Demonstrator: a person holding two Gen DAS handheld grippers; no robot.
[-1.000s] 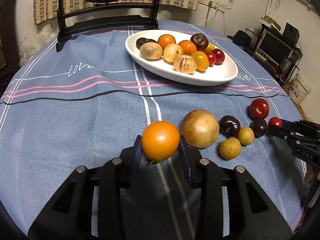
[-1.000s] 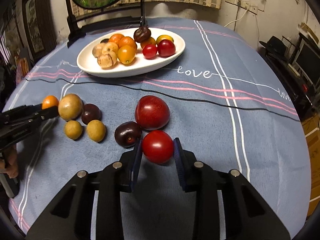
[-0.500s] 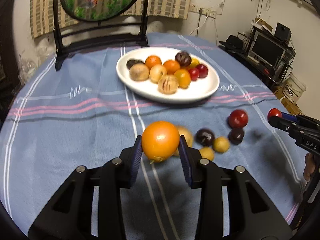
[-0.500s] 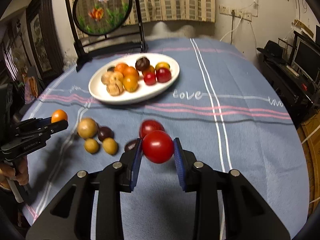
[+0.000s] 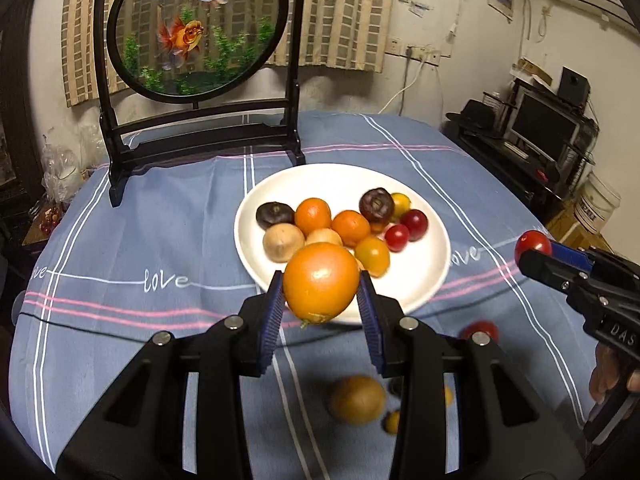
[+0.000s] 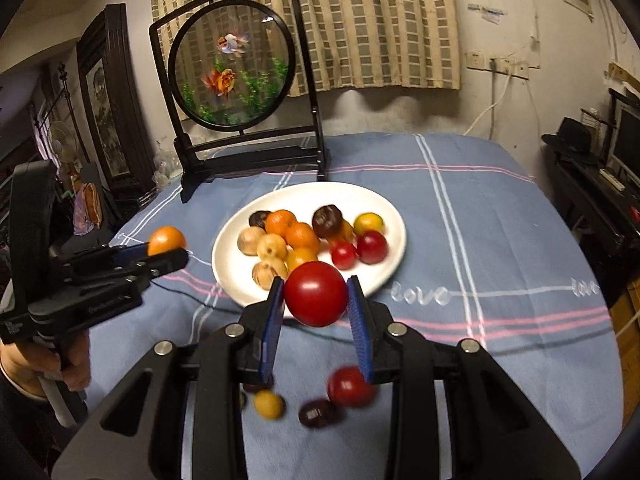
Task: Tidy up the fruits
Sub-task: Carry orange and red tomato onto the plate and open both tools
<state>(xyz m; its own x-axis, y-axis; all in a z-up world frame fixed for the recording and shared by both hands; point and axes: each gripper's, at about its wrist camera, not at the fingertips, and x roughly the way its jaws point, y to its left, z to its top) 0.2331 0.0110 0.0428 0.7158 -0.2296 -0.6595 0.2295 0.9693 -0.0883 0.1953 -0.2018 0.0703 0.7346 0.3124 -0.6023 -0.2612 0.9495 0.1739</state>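
Blue-clothed desk (image 5: 120, 320): one white plate (image 5: 420, 280) holding about ten fruits. Left gripper (image 5: 322, 304) fingers clamped on one orange (image 5: 320, 282); right gripper (image 6: 316, 304) fingers clamped on one red tomato (image 6: 316, 298), both above plate's near rim.
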